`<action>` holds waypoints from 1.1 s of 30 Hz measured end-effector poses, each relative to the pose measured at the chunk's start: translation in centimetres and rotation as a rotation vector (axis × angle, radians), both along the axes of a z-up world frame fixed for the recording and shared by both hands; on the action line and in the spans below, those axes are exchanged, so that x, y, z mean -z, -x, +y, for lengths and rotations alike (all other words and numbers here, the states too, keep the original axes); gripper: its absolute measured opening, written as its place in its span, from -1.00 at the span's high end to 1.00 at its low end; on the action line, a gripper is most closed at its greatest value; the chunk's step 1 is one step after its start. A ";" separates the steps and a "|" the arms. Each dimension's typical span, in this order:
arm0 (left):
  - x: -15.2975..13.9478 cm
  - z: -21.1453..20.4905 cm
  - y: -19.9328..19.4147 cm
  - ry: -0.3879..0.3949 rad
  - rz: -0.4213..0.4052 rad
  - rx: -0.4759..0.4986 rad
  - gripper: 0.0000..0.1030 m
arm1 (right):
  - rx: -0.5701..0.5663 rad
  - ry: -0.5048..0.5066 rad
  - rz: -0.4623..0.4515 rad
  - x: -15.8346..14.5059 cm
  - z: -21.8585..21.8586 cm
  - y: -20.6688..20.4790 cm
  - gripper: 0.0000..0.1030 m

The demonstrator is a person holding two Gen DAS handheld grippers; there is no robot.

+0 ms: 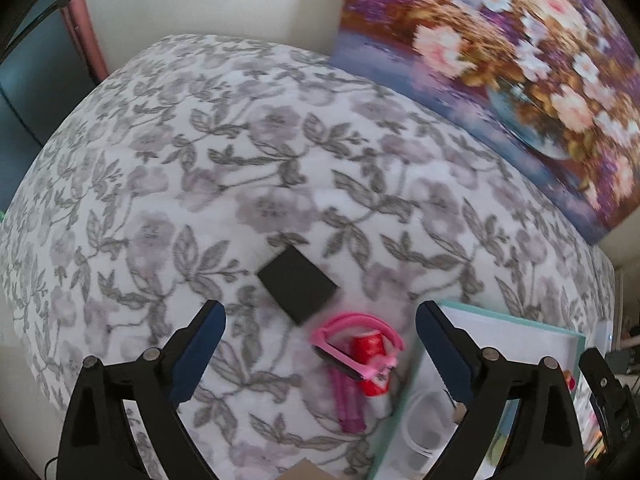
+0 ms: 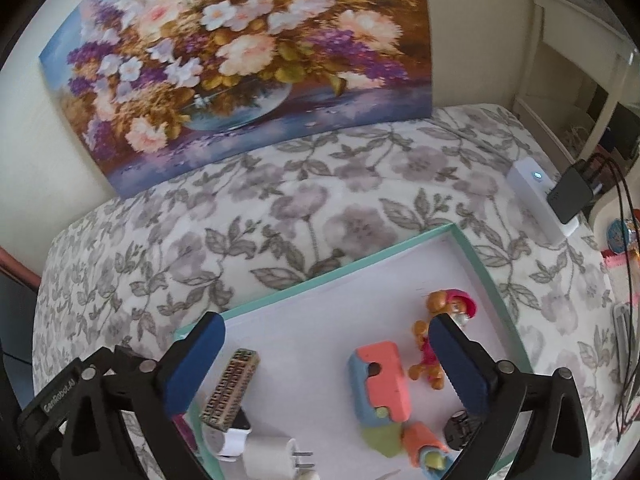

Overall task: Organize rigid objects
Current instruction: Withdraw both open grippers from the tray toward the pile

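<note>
Shallow teal-rimmed box (image 2: 472, 249) with white floor, resting on a bed's grey floral bedspread (image 2: 320, 200), already holding a coral-and-blue toy block (image 2: 380, 384), a small doll with orange limbs and pink cap (image 2: 444, 308), a patterned rectangular piece (image 2: 231, 387), a white plug adapter (image 2: 269, 455) and a white watch-like item (image 2: 230, 438). Outside the box, just beside its left wall: pink toy glasses (image 1: 352, 344) lying over a red item (image 1: 370, 354), and a flat black square (image 1: 297, 285) a little farther out on the cloth. Left gripper (image 1: 320, 356) above the glasses, released, jaws spread wide and empty. Right gripper (image 2: 326, 364) above the box, likewise released, blue pads (image 2: 196, 364) well apart, nothing between them. Behind, propped against the wall, a large painted canvas of flowers in a vase (image 2: 240, 60); at the bed's right edge, a white power strip (image 2: 538, 200) with a black charger (image 2: 570, 194) plugged in.
</note>
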State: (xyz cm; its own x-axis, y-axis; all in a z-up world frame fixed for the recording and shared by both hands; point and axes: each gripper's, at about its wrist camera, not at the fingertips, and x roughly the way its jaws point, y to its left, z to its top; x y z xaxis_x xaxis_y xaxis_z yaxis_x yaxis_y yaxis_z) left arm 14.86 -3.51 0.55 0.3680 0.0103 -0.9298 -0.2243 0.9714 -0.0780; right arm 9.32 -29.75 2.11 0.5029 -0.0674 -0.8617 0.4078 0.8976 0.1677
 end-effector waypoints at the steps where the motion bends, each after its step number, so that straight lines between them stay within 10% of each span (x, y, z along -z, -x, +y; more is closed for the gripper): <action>1: 0.0 0.7 -0.1 0.003 -0.001 -0.015 -0.88 | -0.012 -0.007 -0.006 -0.1 0.5 -0.1 -1.00; 33: 1.2 10.0 0.8 0.071 0.042 -0.146 -0.91 | -0.323 -0.084 0.020 2.0 14.6 -2.0 -1.00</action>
